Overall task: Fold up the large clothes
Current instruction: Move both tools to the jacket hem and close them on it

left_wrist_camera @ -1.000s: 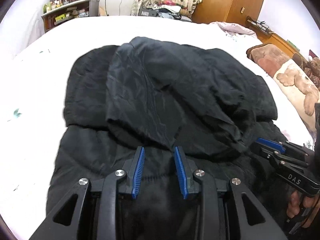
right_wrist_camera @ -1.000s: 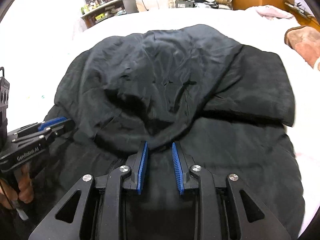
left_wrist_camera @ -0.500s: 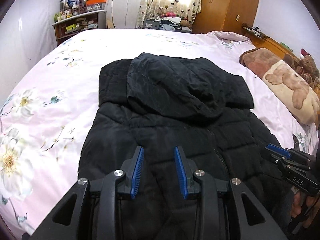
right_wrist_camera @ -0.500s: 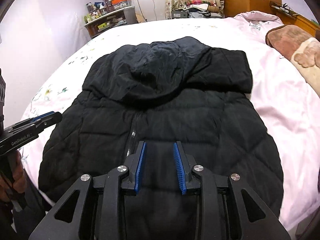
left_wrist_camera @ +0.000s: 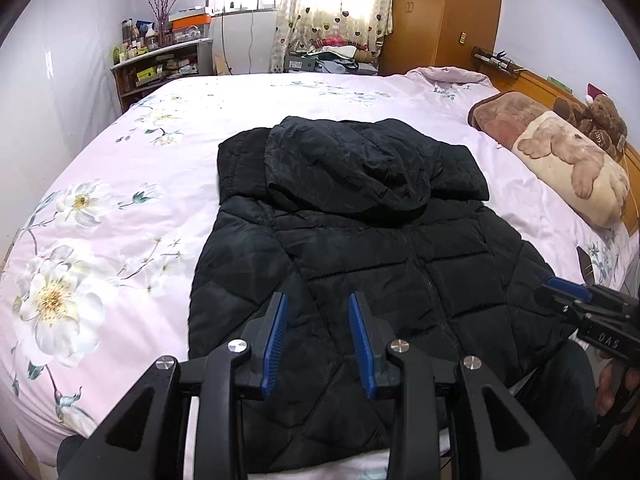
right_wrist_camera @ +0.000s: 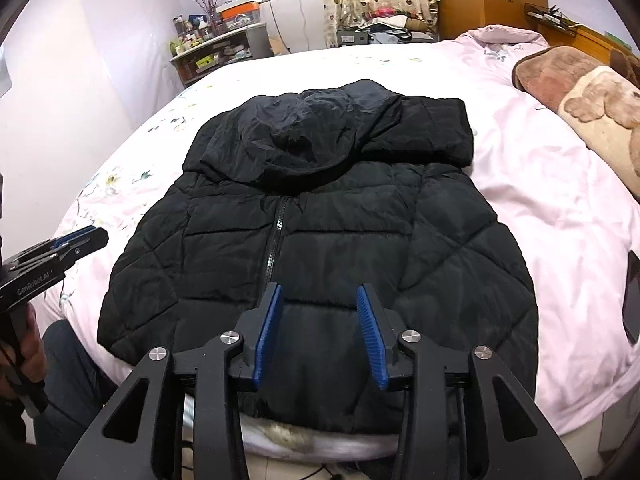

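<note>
A black quilted hooded jacket [left_wrist_camera: 360, 264] lies flat on the pink floral bed [left_wrist_camera: 120, 208], zip side up, its hood [right_wrist_camera: 312, 148] folded down over the chest. Its hem reaches the bed's near edge. My left gripper [left_wrist_camera: 318, 308] hovers above the lower left part of the jacket, open, with nothing between its blue pads. My right gripper [right_wrist_camera: 320, 296] hovers above the lower middle of the jacket; its jaws are opening and hold nothing. Each gripper shows at the edge of the other's view: the right gripper [left_wrist_camera: 568, 296] and the left gripper [right_wrist_camera: 76, 240], both held by hands.
A bear-print blanket roll [left_wrist_camera: 560, 160] and a teddy bear [left_wrist_camera: 600, 116] lie along the headboard on the right. A dark flat object [right_wrist_camera: 632, 300] rests on the bed's right side. A cluttered shelf [left_wrist_camera: 160, 68] and a wooden wardrobe [left_wrist_camera: 440, 16] stand beyond the bed.
Both grippers have drawn back and up from the hood toward the bed's near edge, so the whole jacket now shows. The right gripper's jaws stand wider than before.
</note>
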The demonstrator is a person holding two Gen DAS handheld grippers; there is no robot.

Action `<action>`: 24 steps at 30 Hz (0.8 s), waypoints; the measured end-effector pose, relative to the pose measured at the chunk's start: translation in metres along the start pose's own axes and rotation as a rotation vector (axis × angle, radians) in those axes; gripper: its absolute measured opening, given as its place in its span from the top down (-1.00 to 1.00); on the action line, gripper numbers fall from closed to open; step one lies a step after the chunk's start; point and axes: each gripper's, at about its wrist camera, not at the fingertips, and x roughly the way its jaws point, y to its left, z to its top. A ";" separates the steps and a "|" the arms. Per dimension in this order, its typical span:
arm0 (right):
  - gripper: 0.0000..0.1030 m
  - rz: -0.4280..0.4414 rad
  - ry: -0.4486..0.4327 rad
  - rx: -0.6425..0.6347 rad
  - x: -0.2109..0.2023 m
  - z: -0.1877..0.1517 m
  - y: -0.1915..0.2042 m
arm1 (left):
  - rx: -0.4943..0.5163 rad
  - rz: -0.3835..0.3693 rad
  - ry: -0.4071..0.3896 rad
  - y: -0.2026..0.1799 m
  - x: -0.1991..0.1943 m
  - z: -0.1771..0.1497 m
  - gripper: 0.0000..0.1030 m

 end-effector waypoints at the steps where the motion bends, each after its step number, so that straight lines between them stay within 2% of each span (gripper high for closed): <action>1: 0.22 -0.003 -0.001 0.003 -0.002 -0.002 -0.001 | 0.000 0.002 0.001 0.002 -0.001 -0.003 0.35; 3: 0.22 -0.008 -0.001 0.013 -0.004 -0.006 -0.005 | -0.004 0.001 0.005 0.004 -0.003 -0.008 0.35; 7: 0.22 -0.017 0.001 0.033 -0.008 -0.011 -0.012 | -0.012 0.013 0.009 0.010 -0.006 -0.015 0.15; 13: 0.21 -0.028 -0.004 0.051 -0.011 -0.014 -0.019 | -0.022 0.037 0.016 0.016 -0.005 -0.021 0.02; 19: 0.20 -0.056 -0.003 0.103 -0.009 -0.016 -0.040 | -0.050 0.065 0.047 0.030 0.006 -0.025 -0.01; 24: 0.02 -0.084 -0.003 0.156 -0.008 -0.015 -0.067 | -0.073 0.085 0.061 0.046 0.019 -0.028 -0.11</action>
